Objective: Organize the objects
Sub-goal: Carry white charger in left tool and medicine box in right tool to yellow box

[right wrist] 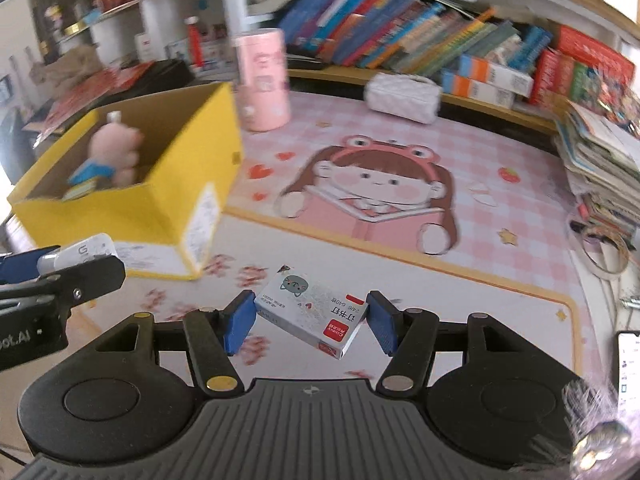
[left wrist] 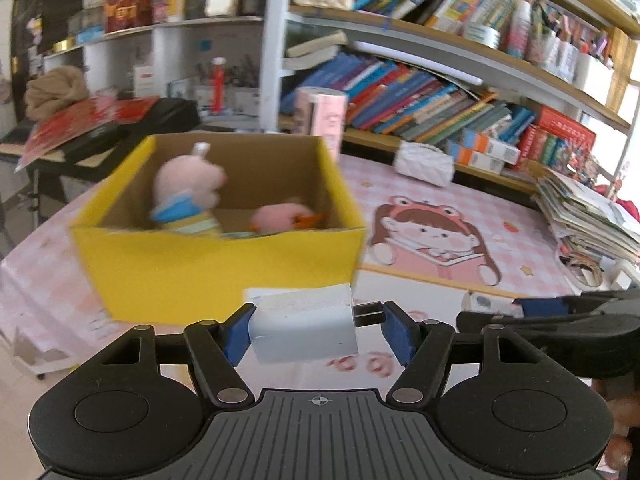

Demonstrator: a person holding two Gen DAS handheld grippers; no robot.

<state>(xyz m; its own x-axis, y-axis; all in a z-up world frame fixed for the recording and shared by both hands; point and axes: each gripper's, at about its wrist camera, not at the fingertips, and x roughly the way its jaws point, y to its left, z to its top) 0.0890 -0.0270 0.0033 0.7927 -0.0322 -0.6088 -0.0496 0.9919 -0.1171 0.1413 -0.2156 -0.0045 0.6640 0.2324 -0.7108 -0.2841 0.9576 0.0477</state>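
Claw [right wrist: 311, 322] nearest; pink cartoon mat [right wrist: 500, 208] beneath, bookshelves [right wrist: 400, 40] behind.

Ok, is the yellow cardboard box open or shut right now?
Open. The yellow cardboard box has no lid on top, and a pink plush toy shows inside against its brown inner walls.

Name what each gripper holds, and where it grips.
Left gripper: white charger, body end and prong tips. Right gripper: staple box, across its opposite ends.
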